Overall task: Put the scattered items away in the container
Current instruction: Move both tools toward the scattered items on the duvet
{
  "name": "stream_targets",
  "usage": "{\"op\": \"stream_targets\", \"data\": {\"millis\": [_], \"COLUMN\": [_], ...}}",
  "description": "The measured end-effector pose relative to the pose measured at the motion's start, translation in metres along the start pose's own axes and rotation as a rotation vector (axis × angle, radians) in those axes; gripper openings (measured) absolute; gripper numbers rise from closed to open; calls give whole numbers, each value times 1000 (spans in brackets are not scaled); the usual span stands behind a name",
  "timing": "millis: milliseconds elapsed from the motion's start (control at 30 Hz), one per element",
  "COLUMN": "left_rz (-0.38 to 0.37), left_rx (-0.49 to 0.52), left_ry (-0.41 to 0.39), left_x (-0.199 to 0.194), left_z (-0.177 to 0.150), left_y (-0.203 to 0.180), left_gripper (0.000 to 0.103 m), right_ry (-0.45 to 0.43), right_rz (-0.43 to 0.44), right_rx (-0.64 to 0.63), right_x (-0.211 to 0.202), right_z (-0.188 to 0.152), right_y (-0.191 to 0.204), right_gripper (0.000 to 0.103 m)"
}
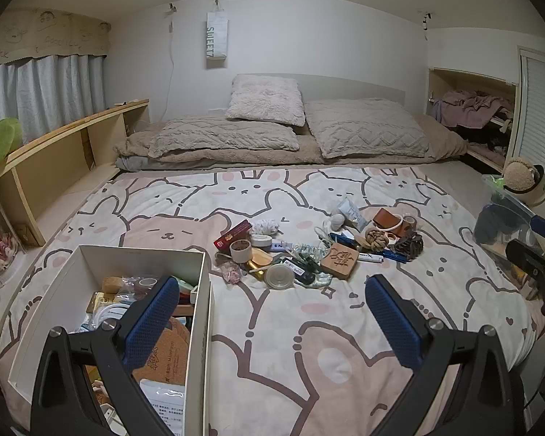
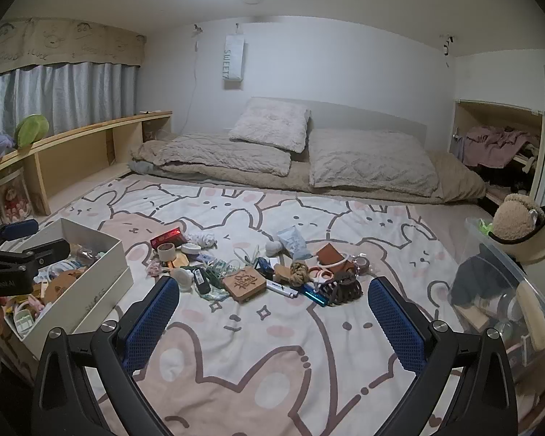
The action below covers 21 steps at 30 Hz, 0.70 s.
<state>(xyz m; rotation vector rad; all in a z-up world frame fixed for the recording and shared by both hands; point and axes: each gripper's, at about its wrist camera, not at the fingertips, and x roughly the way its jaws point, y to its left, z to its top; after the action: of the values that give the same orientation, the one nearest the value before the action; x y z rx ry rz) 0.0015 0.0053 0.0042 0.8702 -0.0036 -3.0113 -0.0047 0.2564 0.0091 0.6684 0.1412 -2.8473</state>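
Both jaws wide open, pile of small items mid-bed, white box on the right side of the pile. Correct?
Not quite: the white box sits left of the pile, as the right wrist view shows. The rest stands: the left gripper and the right gripper have their jaws wide open, and the pile is mid-bed.

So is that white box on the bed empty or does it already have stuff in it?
Partly filled. The white box has no lid on, and cork pieces, packets and small items lie inside, while a pile of scattered items lies outside on the bedspread.
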Motion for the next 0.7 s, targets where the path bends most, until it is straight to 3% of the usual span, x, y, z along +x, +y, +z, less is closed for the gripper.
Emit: {"op": "stream_targets", "data": {"millis": [700], "left_rz": [0], "left_rx": [5], "left_ry": [42], "left_x": [16], "left_z": [-1], "left_y": [-5], "left_gripper": [103], "right_ry": [30], "right_rz": [9], "right_rx": [22], "right_x": [13], "right_z": [-6], "right_y": [-11], "right_gripper": [103]}}
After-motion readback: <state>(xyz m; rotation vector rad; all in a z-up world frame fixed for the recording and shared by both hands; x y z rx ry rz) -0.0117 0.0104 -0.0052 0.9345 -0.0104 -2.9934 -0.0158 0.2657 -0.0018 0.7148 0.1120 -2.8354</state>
